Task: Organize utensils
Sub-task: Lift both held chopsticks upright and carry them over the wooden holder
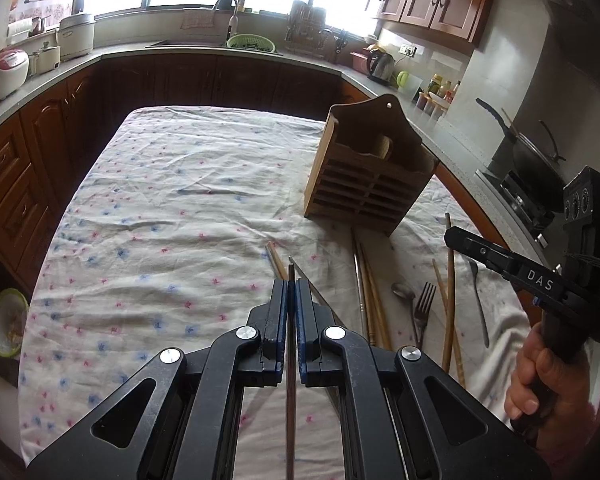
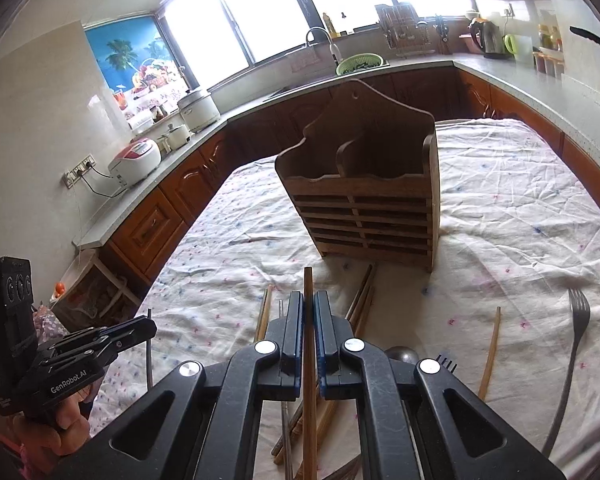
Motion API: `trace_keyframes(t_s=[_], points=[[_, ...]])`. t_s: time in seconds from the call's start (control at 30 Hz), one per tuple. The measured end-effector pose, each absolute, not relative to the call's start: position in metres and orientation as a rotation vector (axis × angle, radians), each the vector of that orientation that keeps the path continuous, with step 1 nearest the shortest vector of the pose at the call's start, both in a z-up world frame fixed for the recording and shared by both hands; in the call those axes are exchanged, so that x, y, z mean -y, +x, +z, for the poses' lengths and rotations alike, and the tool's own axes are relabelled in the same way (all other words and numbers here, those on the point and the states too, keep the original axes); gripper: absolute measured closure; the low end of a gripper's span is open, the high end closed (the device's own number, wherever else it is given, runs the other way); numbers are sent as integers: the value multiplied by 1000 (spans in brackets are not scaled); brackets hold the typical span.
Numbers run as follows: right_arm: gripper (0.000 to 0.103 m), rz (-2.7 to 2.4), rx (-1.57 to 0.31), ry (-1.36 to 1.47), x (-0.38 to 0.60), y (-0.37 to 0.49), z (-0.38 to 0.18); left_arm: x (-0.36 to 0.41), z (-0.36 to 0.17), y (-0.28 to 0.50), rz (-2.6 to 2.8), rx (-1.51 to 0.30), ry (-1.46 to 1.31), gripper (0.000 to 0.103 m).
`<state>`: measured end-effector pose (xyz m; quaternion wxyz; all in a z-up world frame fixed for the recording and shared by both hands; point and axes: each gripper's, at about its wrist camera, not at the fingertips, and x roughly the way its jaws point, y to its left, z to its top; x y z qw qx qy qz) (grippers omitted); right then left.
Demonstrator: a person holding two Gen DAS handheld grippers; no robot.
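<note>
A slatted brown wooden utensil holder with a tall arched back board and two open-topped compartments was seen standing upright on the tabletop, which was covered by a crumpled white cloth printed with small pink and blue flowers. A pale wooden object was partly seen inside the holder; what it was could not be told.

Loose utensils were scattered on the cloth just in front of the holder: several brown wooden chopsticks, a grey metal fork, a grey metal spoon and a second grey metal fork lying further right. In the right wrist view the spoon and the first fork were mostly hidden behind the gripper body.

The left gripper was closed on a thin dark metal chopstick, which was clamped between its blue-padded fingers and ran back towards the camera; its lower end was cut off by the frame edge. The right gripper was clenched around a brown wooden chopstick, whose tip stuck out beyond the fingers towards the holder. Both grippers were held above the utensils, near the holder's front. The person's right hand was seen wrapped around the right gripper's handle at the frame edge.
</note>
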<state>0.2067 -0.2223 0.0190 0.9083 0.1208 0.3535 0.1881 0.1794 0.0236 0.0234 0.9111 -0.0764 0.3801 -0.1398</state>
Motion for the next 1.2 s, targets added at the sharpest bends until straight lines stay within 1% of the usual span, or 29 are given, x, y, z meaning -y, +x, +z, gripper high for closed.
trace_keyframes(t_s=[0.23,0.47,0.77,1.0,1.2], points=[[98,402,-622,241,230,174,57,-32,62,149,-298,-667,-164,100],[98,385,-533,218,233,156,81,-34,80,139,-301,-615,-173,100],[98,373,-483,233,242,153,91,-35,92,142,-298,-574,-190,100],[98,375,-448,256,252,161,95,-31,98,156,-300,-559,-195,100],[98,361,-408,284,263,172,102,-27,115,172,-309,-519,-209,100]])
